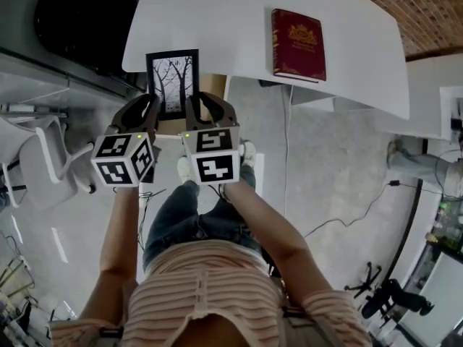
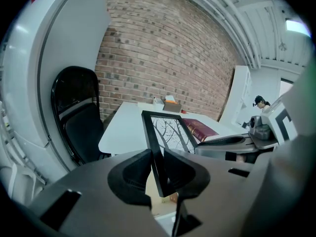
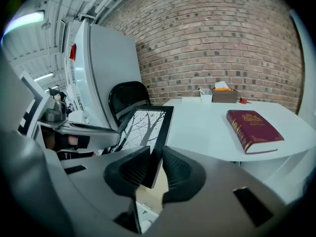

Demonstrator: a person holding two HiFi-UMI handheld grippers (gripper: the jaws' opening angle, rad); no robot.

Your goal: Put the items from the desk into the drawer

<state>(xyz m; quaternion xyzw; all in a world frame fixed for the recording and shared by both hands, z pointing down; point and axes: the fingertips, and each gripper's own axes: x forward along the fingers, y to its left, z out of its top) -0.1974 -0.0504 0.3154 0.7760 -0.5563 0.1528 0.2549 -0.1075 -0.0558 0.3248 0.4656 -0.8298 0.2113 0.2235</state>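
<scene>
A black picture frame (image 1: 172,82) with a print of bare trees is held off the near edge of the white desk (image 1: 239,20). My left gripper (image 1: 144,113) is shut on the frame's left side (image 2: 157,167). My right gripper (image 1: 205,111) is shut on its right side (image 3: 154,162). Both grips sit at the frame's near end, so the frame juts out toward the desk. A dark red book (image 1: 297,44) with a gold crest lies flat on the desk, also seen as the red book (image 3: 253,129) in the right gripper view.
A black office chair (image 2: 79,117) stands left of the desk. A small box (image 3: 224,95) sits at the desk's far end by the brick wall. Beneath the frame a brownish opening (image 1: 210,85) shows. A white chair (image 1: 40,166) stands on the floor at left.
</scene>
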